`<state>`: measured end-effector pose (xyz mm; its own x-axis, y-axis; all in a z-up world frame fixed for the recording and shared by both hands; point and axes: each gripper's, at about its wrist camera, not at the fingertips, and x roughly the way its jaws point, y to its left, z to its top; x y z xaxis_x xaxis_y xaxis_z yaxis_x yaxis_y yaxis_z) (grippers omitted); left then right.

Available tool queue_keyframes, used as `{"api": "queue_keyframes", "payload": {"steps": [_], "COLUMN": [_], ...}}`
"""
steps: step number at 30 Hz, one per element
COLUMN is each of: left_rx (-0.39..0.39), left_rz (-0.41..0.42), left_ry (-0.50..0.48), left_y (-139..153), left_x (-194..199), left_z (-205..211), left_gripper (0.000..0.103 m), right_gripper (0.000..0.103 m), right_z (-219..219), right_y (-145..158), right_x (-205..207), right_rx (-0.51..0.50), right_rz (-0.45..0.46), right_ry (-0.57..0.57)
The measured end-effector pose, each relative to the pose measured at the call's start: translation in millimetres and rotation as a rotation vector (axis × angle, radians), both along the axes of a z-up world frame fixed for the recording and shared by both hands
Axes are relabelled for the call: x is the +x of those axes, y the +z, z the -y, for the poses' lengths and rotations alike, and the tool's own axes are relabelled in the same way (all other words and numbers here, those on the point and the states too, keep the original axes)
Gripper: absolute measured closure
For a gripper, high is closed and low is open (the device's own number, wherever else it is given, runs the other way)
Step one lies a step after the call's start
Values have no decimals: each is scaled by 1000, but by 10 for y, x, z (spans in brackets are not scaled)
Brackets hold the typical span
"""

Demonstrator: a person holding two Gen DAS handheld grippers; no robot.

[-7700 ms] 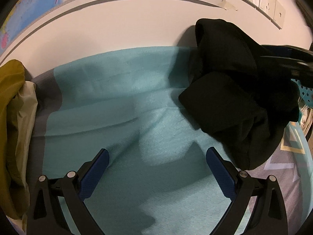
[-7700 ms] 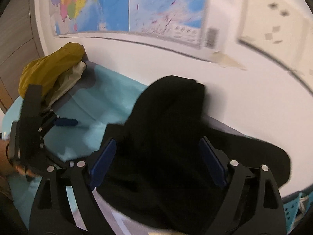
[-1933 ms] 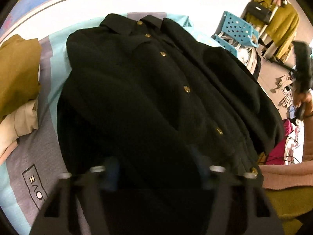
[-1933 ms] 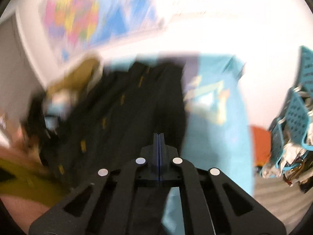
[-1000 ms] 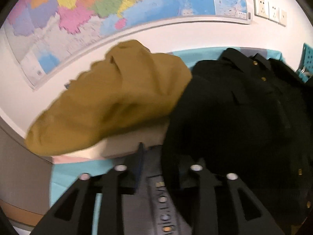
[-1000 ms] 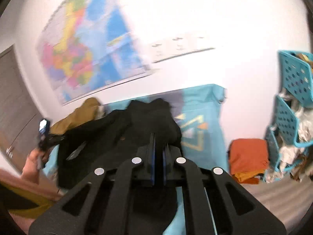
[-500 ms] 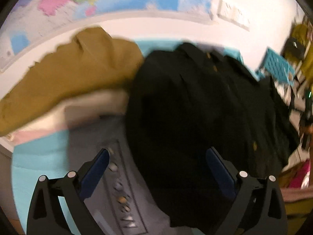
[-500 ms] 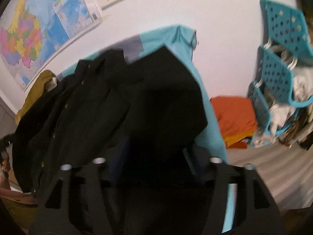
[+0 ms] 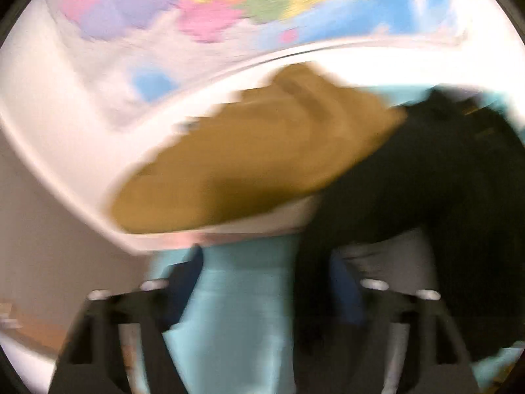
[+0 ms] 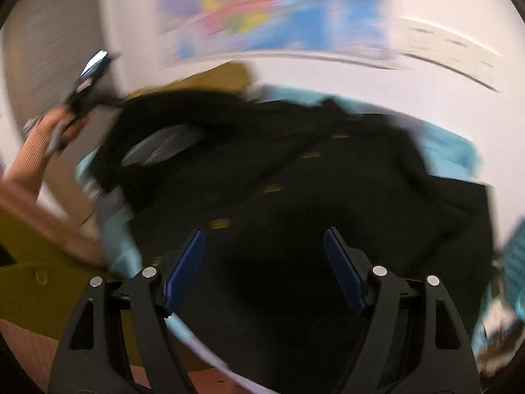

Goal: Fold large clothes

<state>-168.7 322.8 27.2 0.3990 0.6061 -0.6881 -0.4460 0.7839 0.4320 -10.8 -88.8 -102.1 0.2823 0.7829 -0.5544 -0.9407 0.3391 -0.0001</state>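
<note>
Black coat [image 10: 295, 197] lies spread on the teal sheet [image 10: 449, 151], button row with gold buttons [image 10: 270, 188] facing up, collar end toward the wall. Both views heavily motion-blurred. Right gripper [image 10: 264, 269] hovers over the coat's lower part, jaws wide apart, blue pads [image 10: 183, 271] either side of bare black cloth, nothing pinched. On the coat's far left edge one sleeve or side is raised in an arch, gap under it showing the sheet. Left gripper [image 9: 265, 282] sits at that corner; jaws look apart, with black cloth [image 9: 426, 197] running down between them near the right pad, but blur hides whether anything is gripped, cannot tell. From the right wrist view the left hand [image 10: 49, 131] is at upper left holding that tool. Mustard garment [image 9: 256, 164] piled just beside the coat, touching its edge, on pale cloth [image 9: 262, 223]. Wall map [image 9: 229, 6] behind.
</note>
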Motion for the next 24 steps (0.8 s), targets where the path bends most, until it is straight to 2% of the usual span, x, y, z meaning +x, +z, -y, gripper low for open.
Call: {"api": "queue_keyframes", "payload": {"steps": [1, 2, 4, 5, 7, 8, 10, 11, 12, 14, 15, 16, 17, 18, 19, 20, 22, 24], "left_rx": [26, -22, -170, -237, -318, -365, -395, -389, -384, -365, -352, -343, -339, -344, -393, -437, -427, -451], "left_rz": [-19, -4, 65, 88, 111, 118, 94, 76, 59, 22, 8, 5, -1, -18, -38, -38, 11, 63], "left_ry": [-4, -70, -238, -340, -494, -563, -650, -680, -691, -687, -676, -665, -653, -629, -615, -613, -623, -650], "left_y": [-48, -91, -126, -157, -229, -284, -438, -533, -590, -745, -820, -870, -916, -970, -1002, -972, -833, -646], "left_x": [-3, -44, -160, -225, -332, -383, -415, -429, -432, -356, -285, -223, -187, -99, -24, -37, -79, -170], "left_z": [45, 136, 338, 485, 741, 859, 1079, 1180, 1227, 1295, 1303, 1295, 1295, 1248, 1179, 1134, 1111, 1121], "left_gripper": [31, 31, 30, 26, 16, 14, 13, 12, 12, 12, 13, 23, 40, 53, 78, 83, 92, 92], "right_gripper": [29, 27, 24, 23, 22, 21, 18, 19, 27, 37, 51, 61, 85, 96, 96, 98, 99, 100], "right_z": [-131, -244, -391, -465, -547, -569, -590, -610, -626, -594, -560, -516, -478, -449, -369, -296, -131, -25], "right_y": [-59, -117, -220, -275, -357, -409, -504, -567, -601, -587, -536, -463, -396, -349, -222, -135, 27, 154], "right_x": [-103, -197, -340, -420, -566, -647, -712, -737, -735, -622, -566, -508, -481, -460, -382, -314, -196, -148], "right_rx": [-21, -41, -73, -90, -133, -160, -205, -236, -250, -221, -184, -152, -140, -134, -96, -64, -6, 41], "right_rz": [3, 8, 14, 17, 45, 72, 140, 191, 208, 125, 64, 30, 47, 61, 51, 32, 1, -19], "right_ry": [51, 88, 144, 170, 195, 207, 200, 173, 151, 125, 132, 130, 106, 85, 45, 17, -26, -31]}}
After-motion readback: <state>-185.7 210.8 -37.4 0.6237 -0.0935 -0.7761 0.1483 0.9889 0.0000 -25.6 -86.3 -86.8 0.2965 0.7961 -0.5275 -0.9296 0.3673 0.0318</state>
